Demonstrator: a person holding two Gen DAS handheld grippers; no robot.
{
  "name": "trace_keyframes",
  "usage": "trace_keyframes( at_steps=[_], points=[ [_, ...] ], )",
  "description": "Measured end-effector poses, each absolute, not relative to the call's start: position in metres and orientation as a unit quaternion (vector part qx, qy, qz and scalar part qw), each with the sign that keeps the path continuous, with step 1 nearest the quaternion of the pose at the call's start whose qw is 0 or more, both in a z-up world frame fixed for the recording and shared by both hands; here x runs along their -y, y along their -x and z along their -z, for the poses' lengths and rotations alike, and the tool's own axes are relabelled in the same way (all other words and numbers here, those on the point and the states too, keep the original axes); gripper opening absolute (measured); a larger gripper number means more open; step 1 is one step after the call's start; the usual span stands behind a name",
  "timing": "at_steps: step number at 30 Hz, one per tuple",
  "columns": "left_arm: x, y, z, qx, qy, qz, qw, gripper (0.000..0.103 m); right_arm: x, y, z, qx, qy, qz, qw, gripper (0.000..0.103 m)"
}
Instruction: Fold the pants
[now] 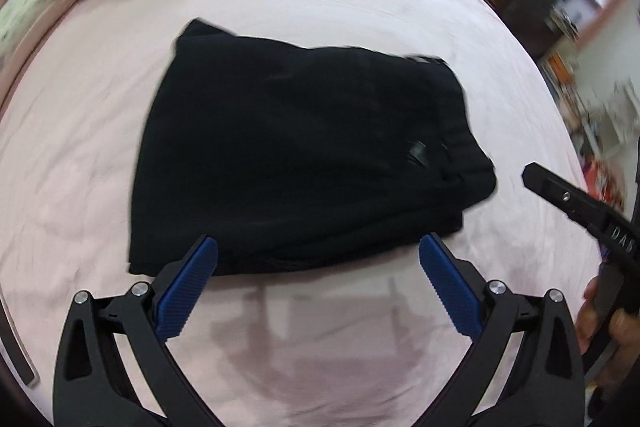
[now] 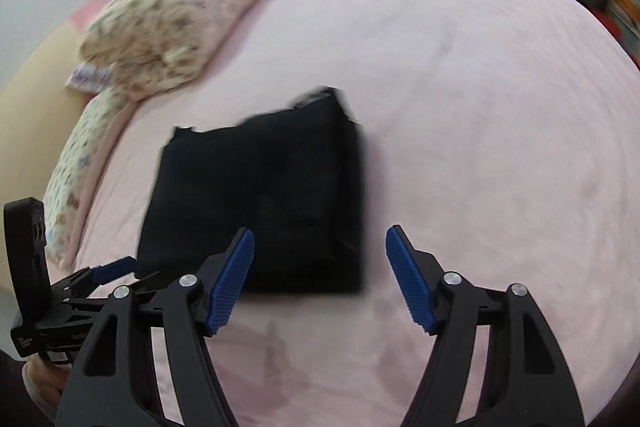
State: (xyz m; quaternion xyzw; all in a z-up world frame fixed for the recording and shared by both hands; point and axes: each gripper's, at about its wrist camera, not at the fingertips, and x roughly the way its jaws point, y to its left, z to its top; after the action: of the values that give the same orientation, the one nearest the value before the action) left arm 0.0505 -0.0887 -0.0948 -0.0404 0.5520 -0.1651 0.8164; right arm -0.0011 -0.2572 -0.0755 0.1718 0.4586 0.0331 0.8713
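Folded black pants [image 1: 304,155] on pink bedsheet [image 1: 360,7]

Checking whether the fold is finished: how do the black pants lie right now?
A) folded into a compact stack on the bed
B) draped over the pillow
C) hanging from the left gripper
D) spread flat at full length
A: the black pants lie as a layered, squarish stack on the pink bedsheet, with both the left gripper and the right gripper open and empty.
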Motion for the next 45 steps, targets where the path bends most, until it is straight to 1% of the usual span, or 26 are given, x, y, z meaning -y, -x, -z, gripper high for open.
trace_keyframes(
  at_steps=[3, 6, 13, 17, 22, 25, 28, 37, 40, 42, 45],
  points=[
    [0.071, -0.06, 0.091, -0.547, 0.066, 0.159, 0.819, 0.101, 0.235, -0.019, 0.08, -0.468, -0.157, -0.057, 0.868, 0.071],
    [0.063, -0.07, 0.092, -0.55, 0.066, 0.154, 0.818, 0.101, 0.217, -0.028, 0.086, -0.482, -0.14, -0.068, 0.862, 0.071],
    [0.064, -0.083, 0.095, -0.55, 0.018, 0.138, 0.823, 0.101, 0.198, -0.038, 0.095, -0.502, -0.103, -0.055, 0.857, 0.071],
    [0.063, -0.087, 0.108, -0.566, 0.008, 0.129, 0.814, 0.101, 0.194, -0.038, 0.099, -0.509, -0.081, -0.041, 0.856, 0.071],
    [0.065, -0.09, 0.134, -0.605, -0.002, 0.125, 0.786, 0.101, 0.189, -0.039, 0.114, -0.528, -0.047, -0.027, 0.848, 0.071],
    [0.068, -0.089, 0.142, -0.61, -0.016, 0.128, 0.782, 0.101, 0.188, -0.037, 0.126, -0.542, -0.03, -0.024, 0.839, 0.072],
    [0.066, -0.091, 0.147, -0.616, -0.009, 0.129, 0.777, 0.101, 0.186, -0.033, 0.131, -0.541, -0.011, -0.025, 0.841, 0.072],
    [0.063, -0.09, 0.148, -0.616, -0.005, 0.129, 0.777, 0.101, 0.189, -0.028, 0.132, -0.536, -0.002, -0.037, 0.843, 0.073],
    [0.055, -0.09, 0.129, -0.593, 0.014, 0.136, 0.793, 0.101, 0.206, -0.03, 0.108, -0.515, -0.061, -0.049, 0.853, 0.073],
    [0.048, -0.095, 0.117, -0.57, 0.026, 0.138, 0.809, 0.101, 0.217, -0.035, 0.091, -0.489, -0.078, -0.045, 0.868, 0.073],
    [0.041, -0.115, 0.112, -0.566, 0.049, 0.135, 0.812, 0.101, 0.223, -0.055, 0.085, -0.484, -0.083, -0.04, 0.87, 0.073]
  ],
)
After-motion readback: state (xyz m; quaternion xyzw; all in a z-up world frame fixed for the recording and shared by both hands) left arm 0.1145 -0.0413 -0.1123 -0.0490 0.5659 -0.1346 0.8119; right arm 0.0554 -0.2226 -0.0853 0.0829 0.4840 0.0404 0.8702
